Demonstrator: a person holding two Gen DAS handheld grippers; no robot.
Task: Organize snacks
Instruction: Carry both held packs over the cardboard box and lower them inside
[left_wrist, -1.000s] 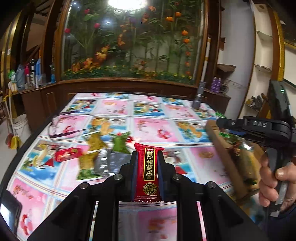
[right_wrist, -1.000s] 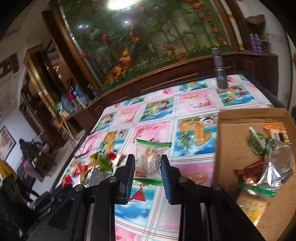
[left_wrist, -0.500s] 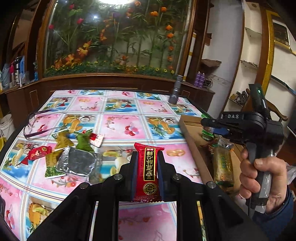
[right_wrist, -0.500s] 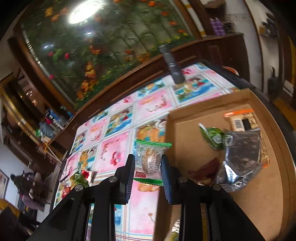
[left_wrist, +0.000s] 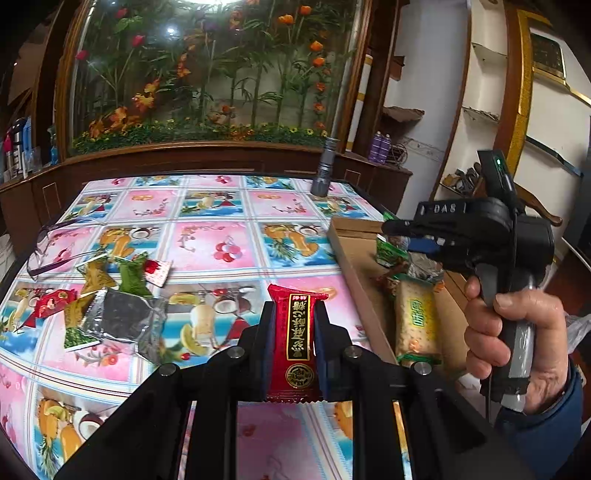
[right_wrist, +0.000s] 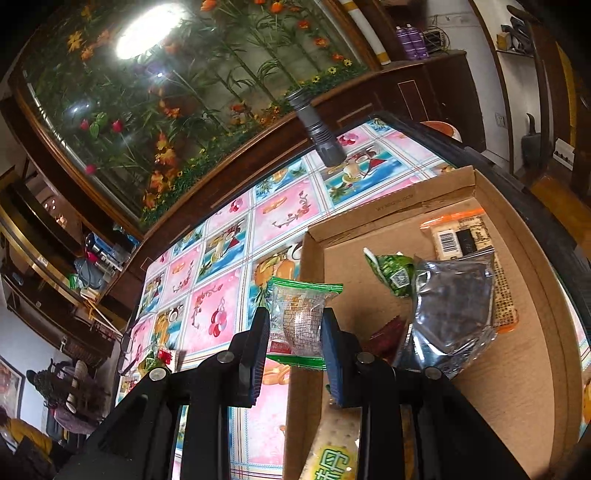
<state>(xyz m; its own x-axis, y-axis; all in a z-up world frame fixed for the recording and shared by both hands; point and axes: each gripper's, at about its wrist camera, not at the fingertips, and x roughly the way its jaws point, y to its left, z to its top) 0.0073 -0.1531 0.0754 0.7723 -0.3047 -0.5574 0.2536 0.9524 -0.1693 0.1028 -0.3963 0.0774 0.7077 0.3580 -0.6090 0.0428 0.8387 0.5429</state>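
A red candy bar in a shiny wrapper with gold writing (left_wrist: 294, 338) stands upright in the left claw (left_wrist: 293, 347). The claw is squeezed tight on it, one pad on each side. It is held up above the worktop with the pink and blue fruit-picture cloth (left_wrist: 221, 240), just beside the near edge of the flat brown cardboard box (right_wrist: 524, 354).

A clear little snack bag with green ends and a round cracker inside (right_wrist: 301, 319) sits in the right claw (right_wrist: 295, 332). This claw is pinched shut on the bag too. The bag is up in the air over the left wall of the box.

Inside the box lie more snacks: a big silver foil bag (right_wrist: 450, 310), a small green packet (right_wrist: 393, 269), a dark red wrapper (right_wrist: 384, 336), an orange-edged packet with a barcode (right_wrist: 461, 236) and a long pale cracker pack with green letters (left_wrist: 415, 321). The silver bag lies partly on the orange-edged packet.

A person's hand (left_wrist: 517, 343) in a blue sleeve grips the handle of the right claw.

On the left part of the worktop is a loose heap of snacks (left_wrist: 99, 302): one crinkly silver bag, some green and gold packets and some red ones. A pair of glasses (left_wrist: 55, 240) lies just behind the heap. A grey metal torch (left_wrist: 325, 170) stands at the far edge of the worktop.
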